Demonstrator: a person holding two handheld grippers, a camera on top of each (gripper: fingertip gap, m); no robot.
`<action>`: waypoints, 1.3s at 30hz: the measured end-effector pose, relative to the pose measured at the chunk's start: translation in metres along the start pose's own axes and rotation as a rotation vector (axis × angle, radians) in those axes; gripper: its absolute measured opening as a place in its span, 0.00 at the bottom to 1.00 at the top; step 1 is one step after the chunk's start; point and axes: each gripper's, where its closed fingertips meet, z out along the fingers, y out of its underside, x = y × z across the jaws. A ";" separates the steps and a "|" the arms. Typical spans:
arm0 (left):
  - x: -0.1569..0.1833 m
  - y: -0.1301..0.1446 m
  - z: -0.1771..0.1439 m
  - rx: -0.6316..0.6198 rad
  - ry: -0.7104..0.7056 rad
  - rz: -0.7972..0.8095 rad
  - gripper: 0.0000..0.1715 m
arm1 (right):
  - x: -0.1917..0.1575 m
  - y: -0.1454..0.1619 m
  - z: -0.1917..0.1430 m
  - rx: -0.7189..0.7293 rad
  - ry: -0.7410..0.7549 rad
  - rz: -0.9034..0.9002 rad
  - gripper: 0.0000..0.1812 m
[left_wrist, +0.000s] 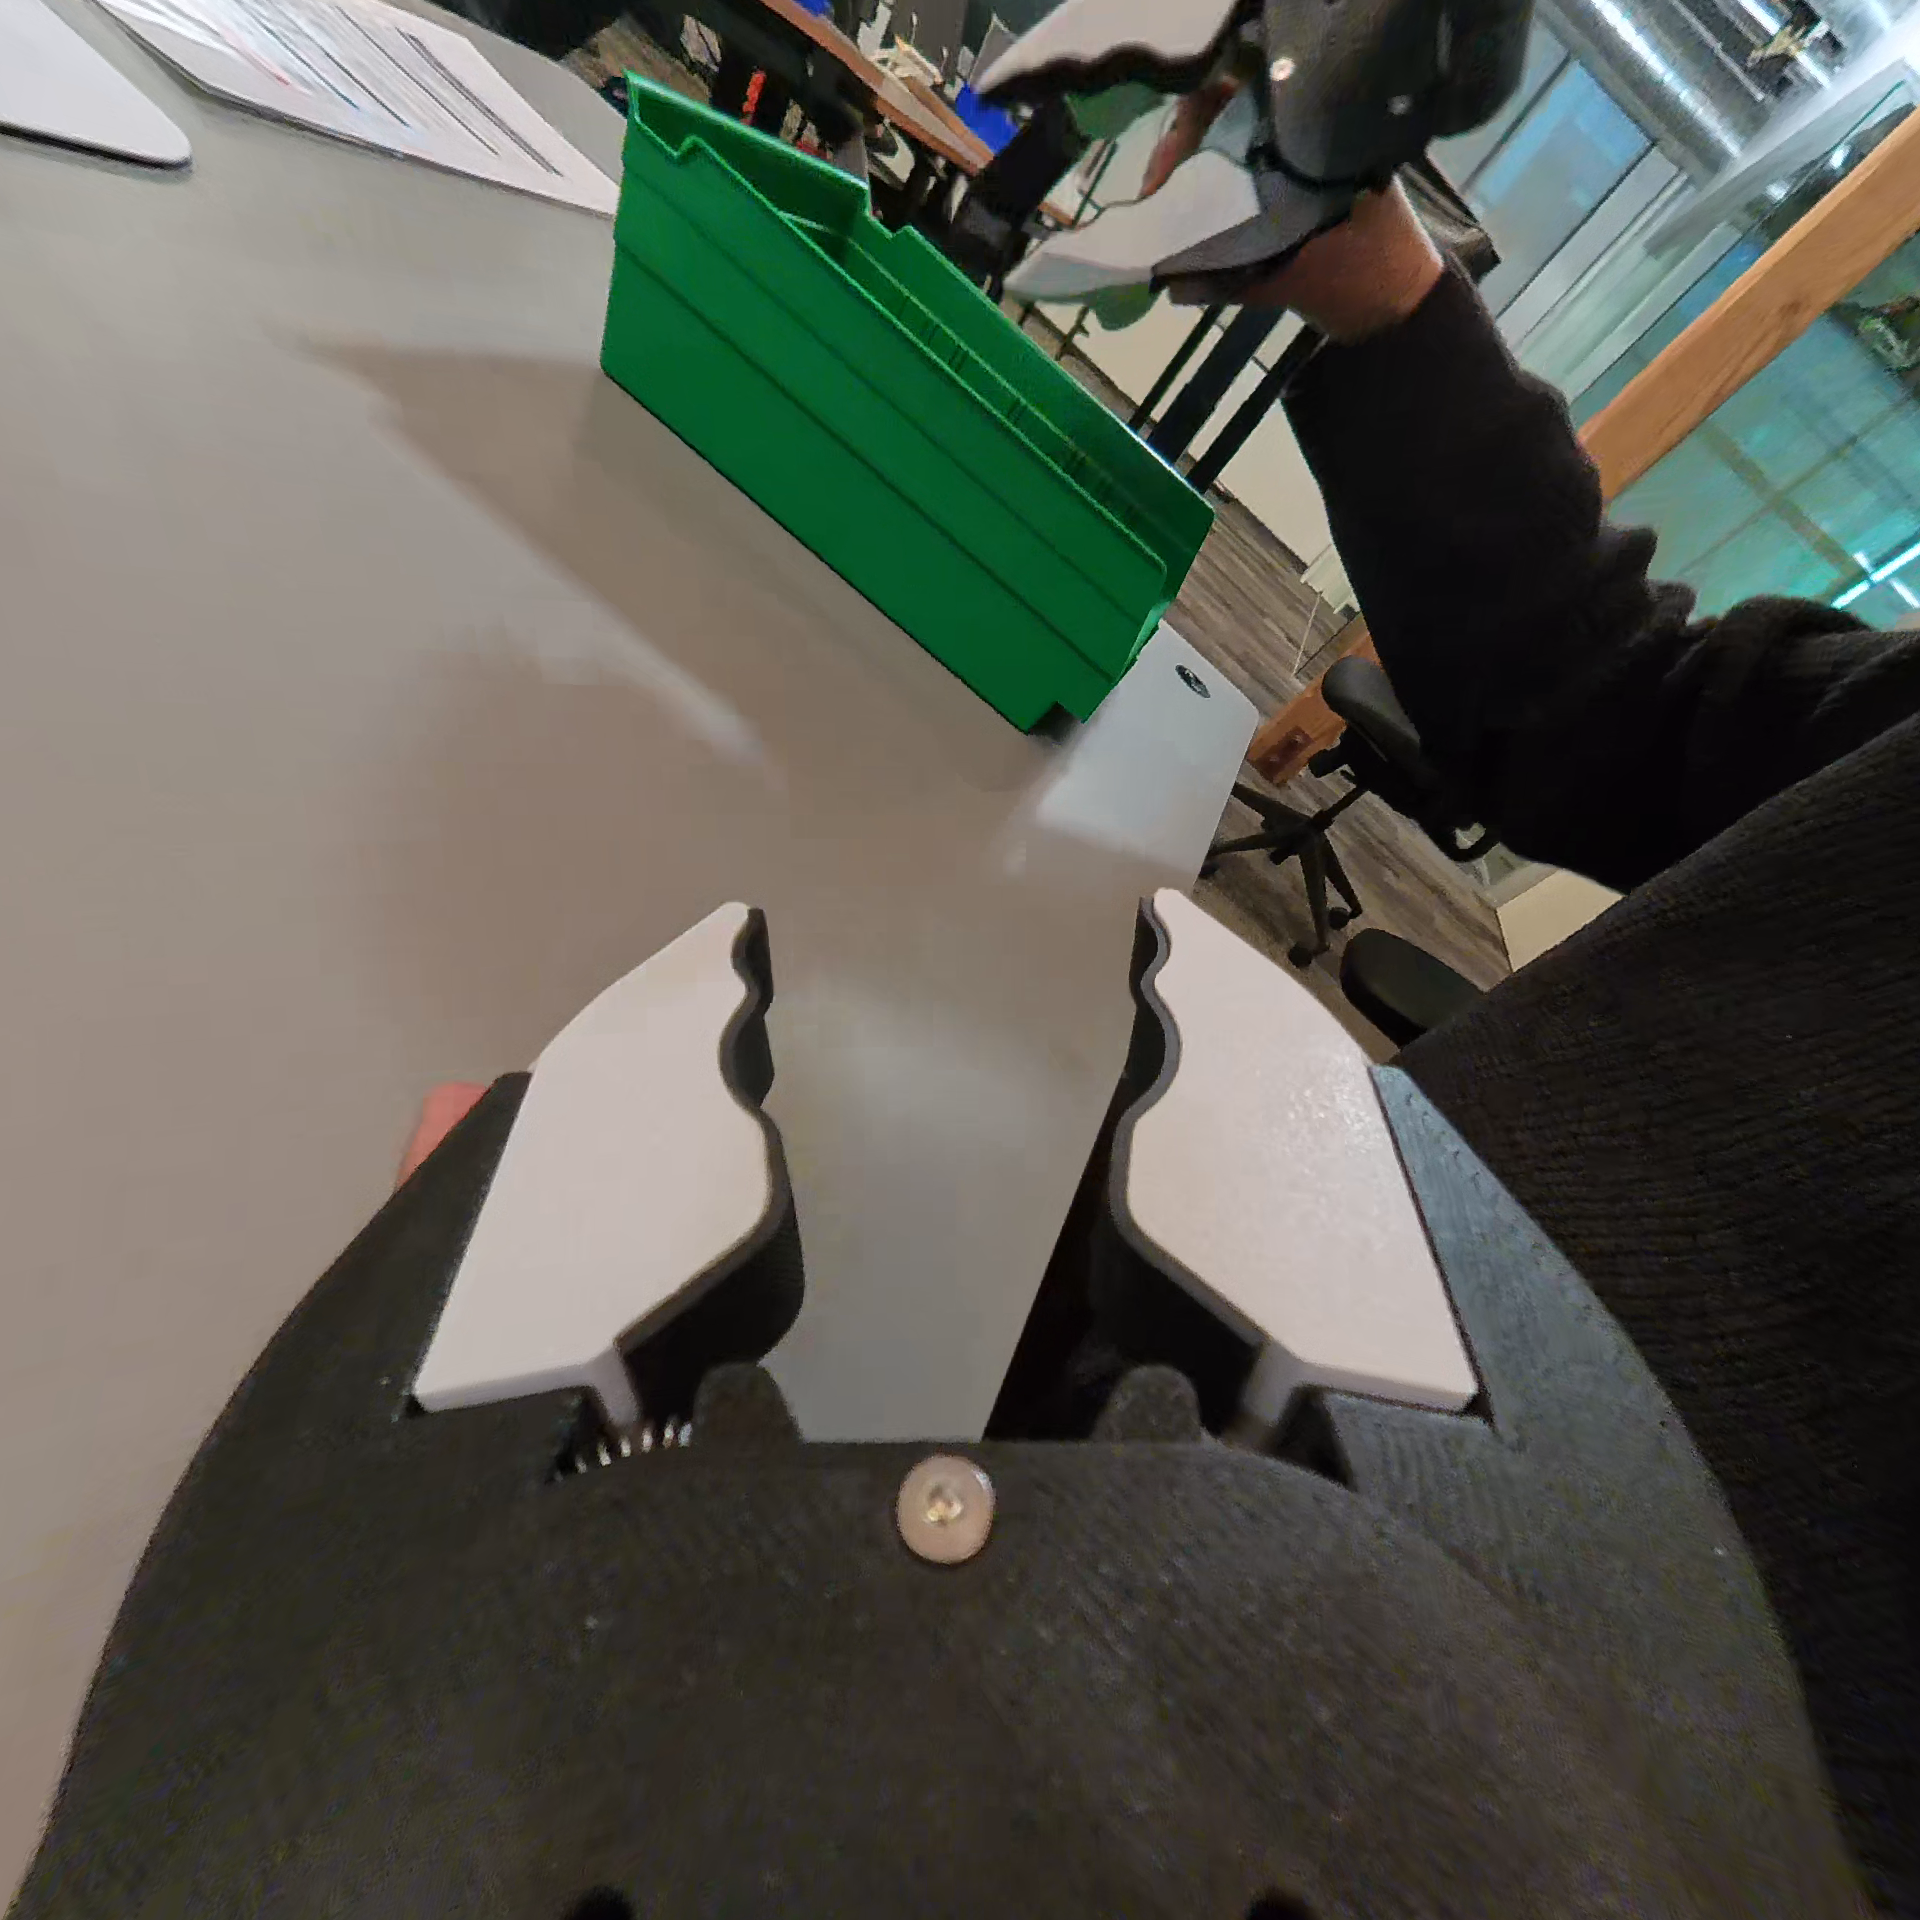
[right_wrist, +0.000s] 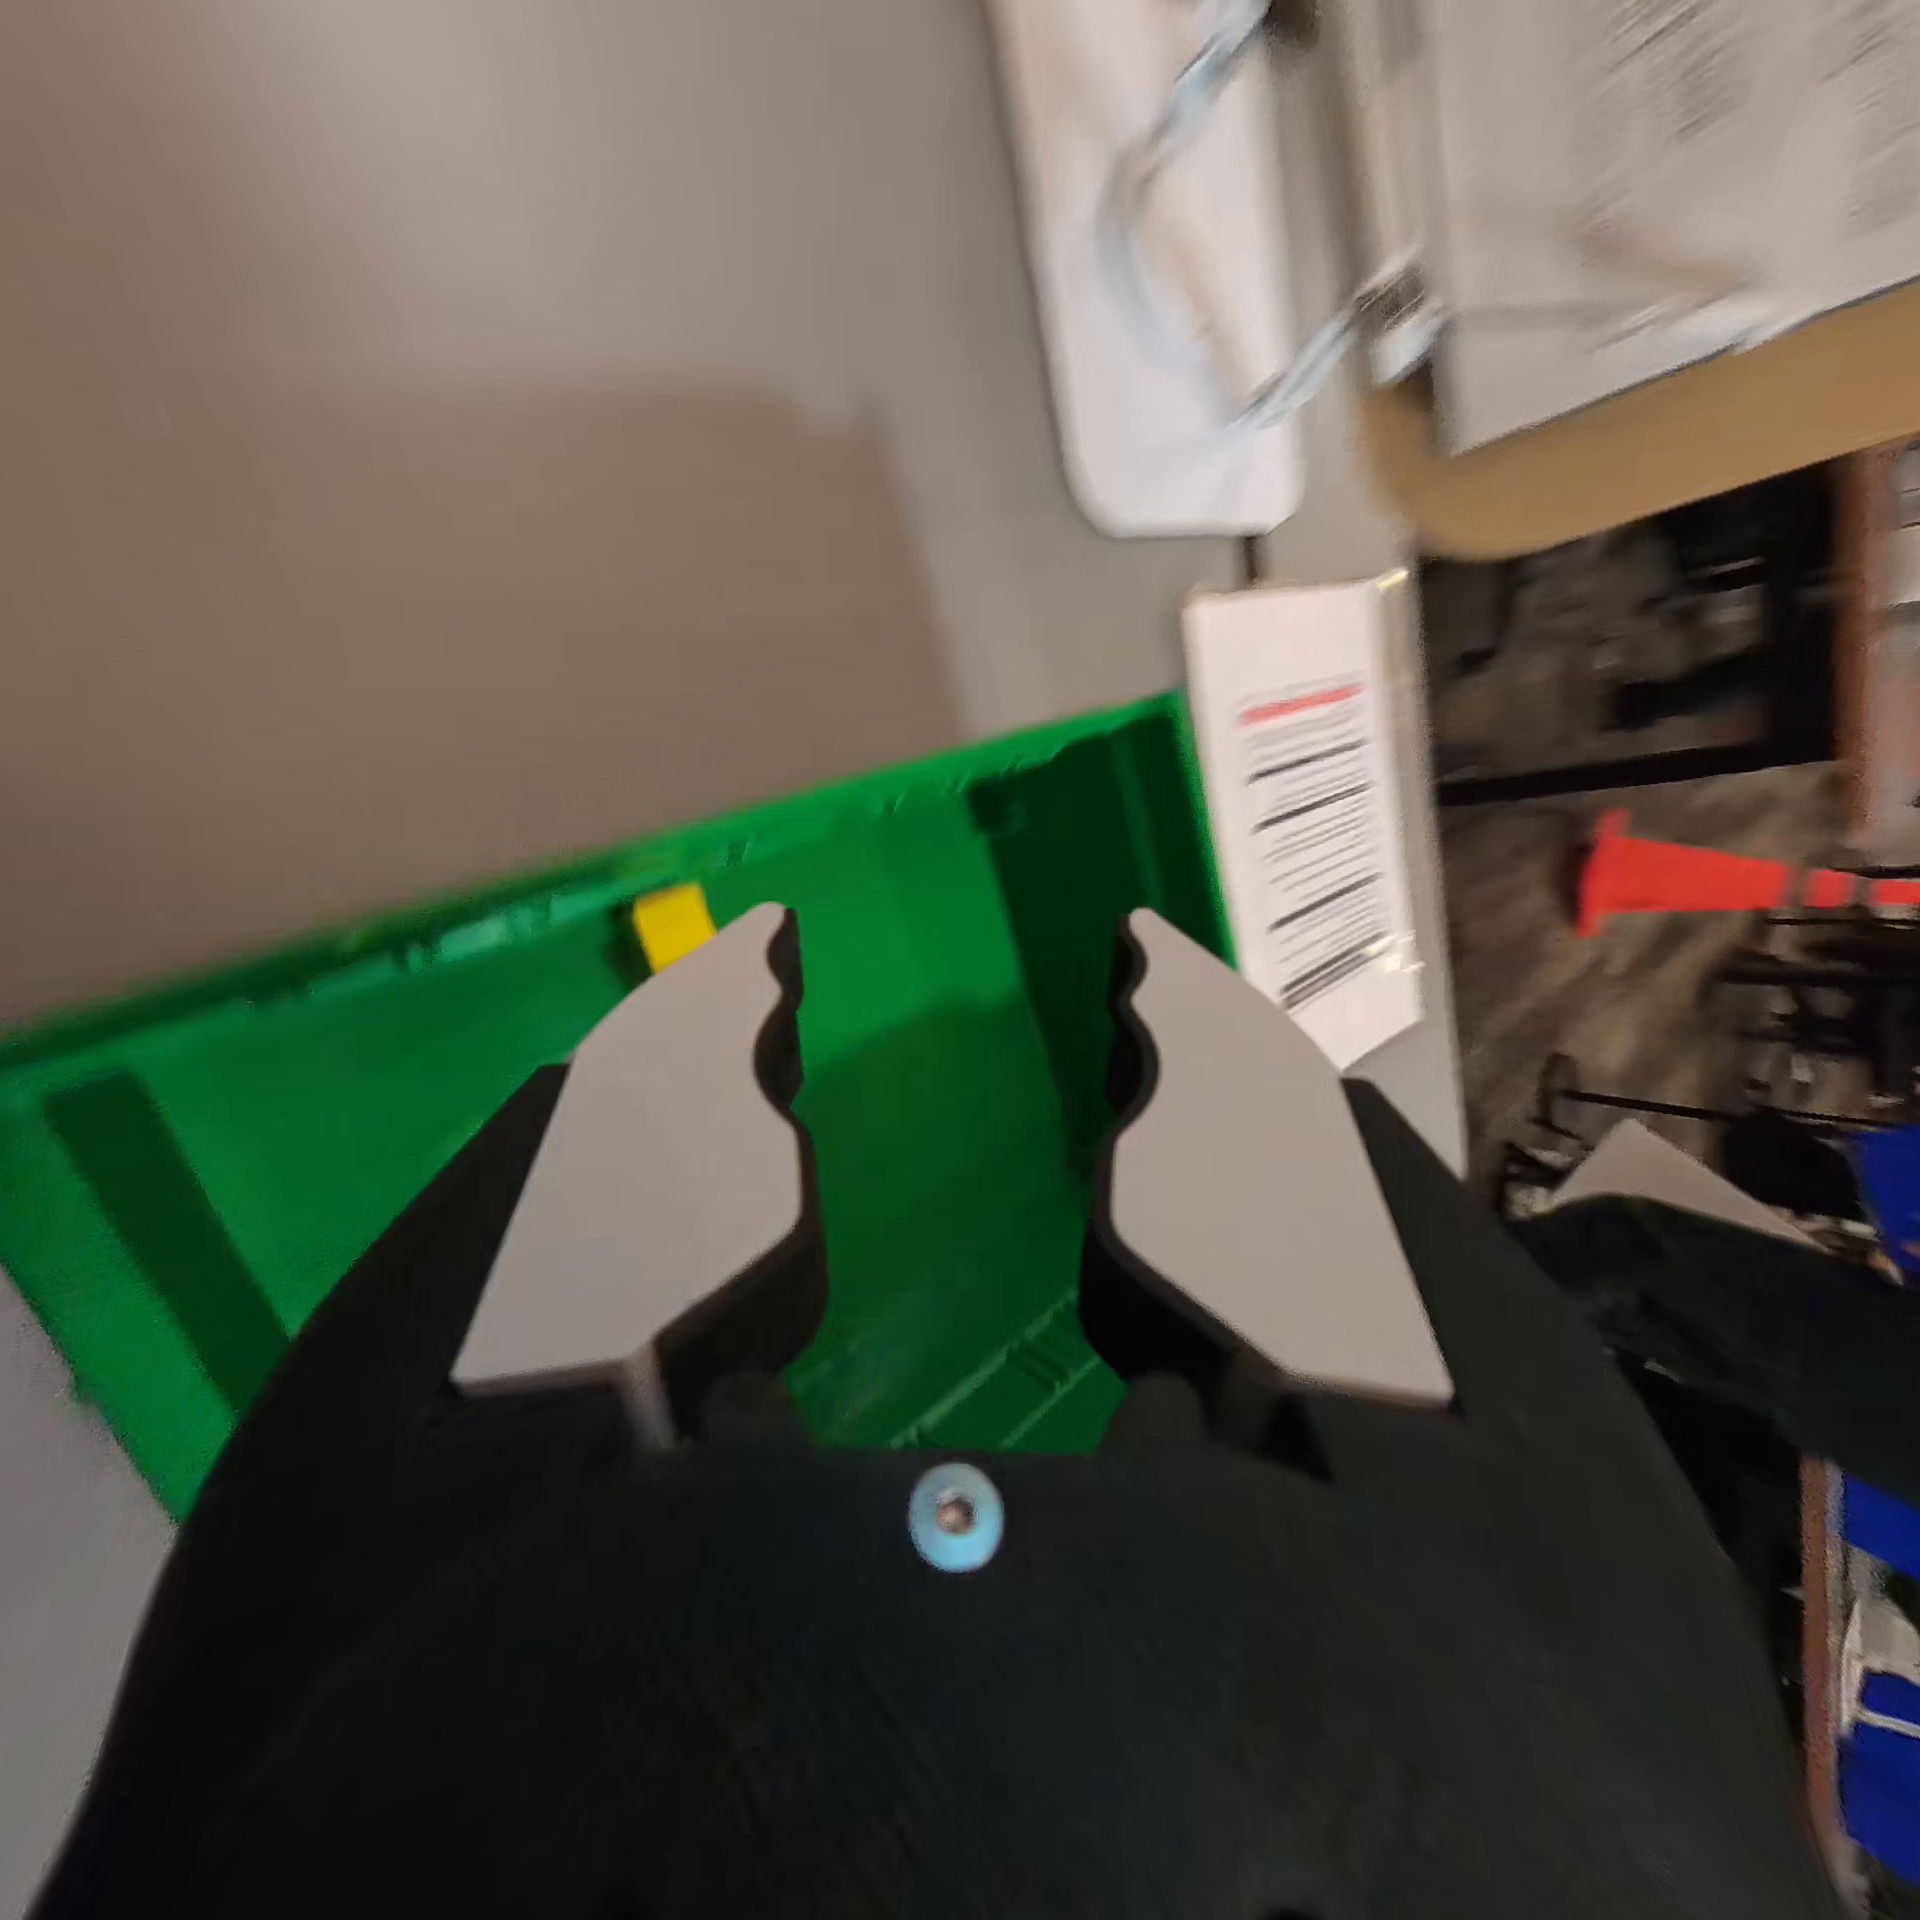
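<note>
The green bin (right_wrist: 914, 1091) sits on the grey table (left_wrist: 312, 644) near its far corner, and in my left wrist view it lies at about one o'clock from my left gripper (left_wrist: 951, 920). It looks like stiff moulded plastic, light, with smooth walls that could slip; I judge the raised rim along its long side the best place to pinch, since the flat walls offer little. Inside, against the wall at eleven o'clock in my right wrist view, is a small yellow block (right_wrist: 670, 925), hard-edged and light by the look of it, though blur hides its detail. My right gripper (right_wrist: 956, 920) hangs above the bin's open interior, fingers spread wide, nothing between them. My left gripper is low over bare table, well apart from the bin, fingers likewise wide apart and empty. Beyond the bin at one o'clock a printed white sheet (right_wrist: 1304, 821) lies just beside its end wall, and a pale flat pad (right_wrist: 1174, 312) sits farther off at twelve
</note>
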 end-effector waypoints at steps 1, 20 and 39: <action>0.001 -0.002 -0.002 0.005 -0.005 0.005 0.40 | 0.002 -0.017 -0.008 0.063 0.051 0.031 0.32; -0.099 -0.087 -0.202 -0.088 -0.689 0.366 0.52 | -0.142 -0.208 -0.058 0.773 -0.355 0.648 0.41; -0.263 -0.071 -0.272 -0.846 -0.874 0.608 0.48 | -0.210 -0.229 -0.030 0.659 -0.504 0.666 0.40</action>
